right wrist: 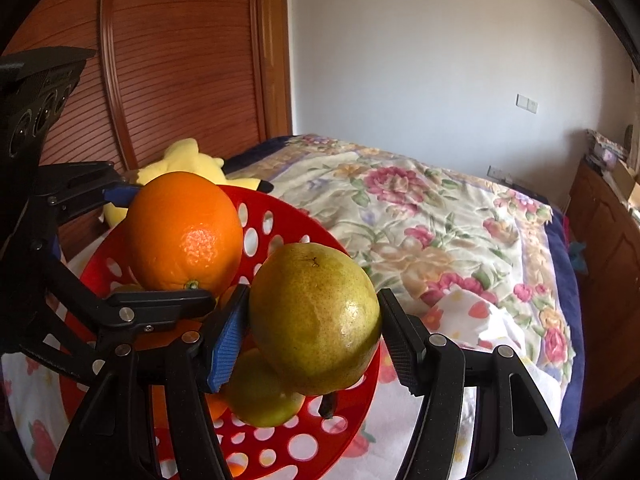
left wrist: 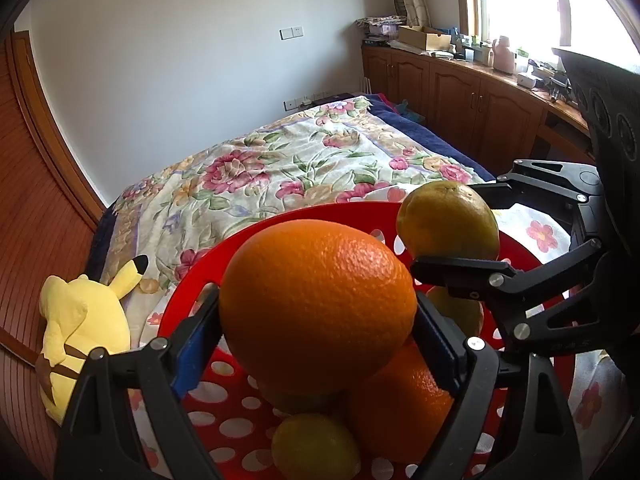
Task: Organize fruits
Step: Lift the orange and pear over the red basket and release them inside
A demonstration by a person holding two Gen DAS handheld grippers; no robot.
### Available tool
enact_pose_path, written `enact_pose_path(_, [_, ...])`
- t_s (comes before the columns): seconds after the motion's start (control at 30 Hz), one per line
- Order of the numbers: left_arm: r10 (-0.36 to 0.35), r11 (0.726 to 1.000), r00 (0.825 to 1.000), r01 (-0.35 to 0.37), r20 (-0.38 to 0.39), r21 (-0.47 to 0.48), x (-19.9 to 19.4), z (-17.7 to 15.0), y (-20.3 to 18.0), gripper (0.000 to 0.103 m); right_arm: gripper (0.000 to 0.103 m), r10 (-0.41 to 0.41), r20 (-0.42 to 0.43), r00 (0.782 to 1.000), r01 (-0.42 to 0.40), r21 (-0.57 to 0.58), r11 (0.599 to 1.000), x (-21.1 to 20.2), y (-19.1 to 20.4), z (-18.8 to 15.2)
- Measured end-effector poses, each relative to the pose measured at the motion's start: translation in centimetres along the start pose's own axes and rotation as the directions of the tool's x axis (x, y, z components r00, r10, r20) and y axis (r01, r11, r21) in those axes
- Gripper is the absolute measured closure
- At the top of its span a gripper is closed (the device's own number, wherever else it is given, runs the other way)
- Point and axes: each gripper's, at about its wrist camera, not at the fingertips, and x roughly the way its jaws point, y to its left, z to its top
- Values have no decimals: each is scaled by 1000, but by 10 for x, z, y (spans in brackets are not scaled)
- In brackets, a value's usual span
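Observation:
In the left wrist view a large orange (left wrist: 316,304) fills the middle, with my left gripper (left wrist: 318,312) shut on it, one pad pressed to each side. Below it stands a red perforated basket (left wrist: 312,208) holding another orange (left wrist: 400,400) and a yellow-green fruit (left wrist: 316,444). To the right my right gripper (left wrist: 452,228) grips a yellow-green pear (left wrist: 448,220). The right wrist view shows that pear (right wrist: 316,320) clamped in my right gripper (right wrist: 316,336) above the basket (right wrist: 280,208). My left gripper (right wrist: 174,246) and its orange (right wrist: 184,232) hang at the left.
The basket rests on a bed with a floral cover (left wrist: 304,160). A yellow plush toy (left wrist: 80,332) lies at the bed's left edge against a wooden slatted wardrobe (right wrist: 180,80). Wooden cabinets (left wrist: 460,92) with clutter on top run under the window.

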Motion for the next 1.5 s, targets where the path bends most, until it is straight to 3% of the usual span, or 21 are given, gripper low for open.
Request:
enact_pose_path(0.3, [-11,1000,999,10,31,16,-3,6,0,14,38,39,27,999,-40,44,998,-3,-7,-3])
enact_pose_path(0.5, [-17,998,996,22,88,-52,-18,3,12,15,38,41,41,998,-43,49,998,-4,-10,-3])
enact_pose_path(0.7, [11,992,988,9,157,-127,-39,-13,30,15,38,30,38,999,-32,42,999,-5,-7,-4])
enact_pose_path(0.87, [29,986,986,-1,165,-168,-47,-27,43,15,38,25,38,999,-26,25,999,-8,0,-4])
enact_pose_path(1.5, [32,985,978,3,204,-170,-103,-78,29,15,38,1,-5,1000,-1,5,1000,-44,48,-30])
